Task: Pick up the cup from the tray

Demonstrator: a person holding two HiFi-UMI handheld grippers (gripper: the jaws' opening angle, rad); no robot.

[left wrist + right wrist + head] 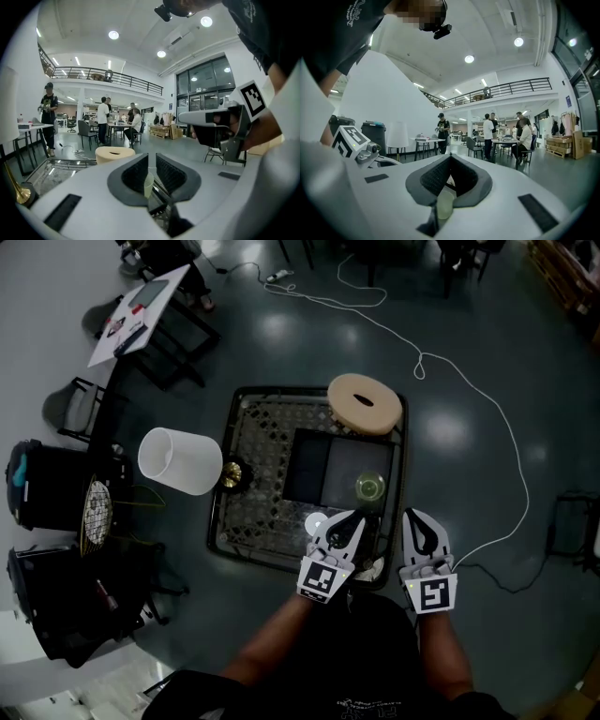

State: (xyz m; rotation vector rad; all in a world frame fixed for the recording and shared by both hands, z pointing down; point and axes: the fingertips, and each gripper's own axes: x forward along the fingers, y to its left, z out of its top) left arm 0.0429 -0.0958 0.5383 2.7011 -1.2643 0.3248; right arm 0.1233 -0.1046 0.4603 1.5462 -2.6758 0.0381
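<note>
left gripper point(353, 518): I see the jaws closed, gripping nothing.
right gripper point(418, 517): jaws closed, empty.
cup point(369, 487): upright on the dark tray point(309, 465), just ahead of the left gripper, untouched.

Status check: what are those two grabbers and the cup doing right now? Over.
Left gripper shut, tips just short of the cup. Right gripper shut, alongside. Cup sits on tray, not gripped. Nothing in the way.
</note>
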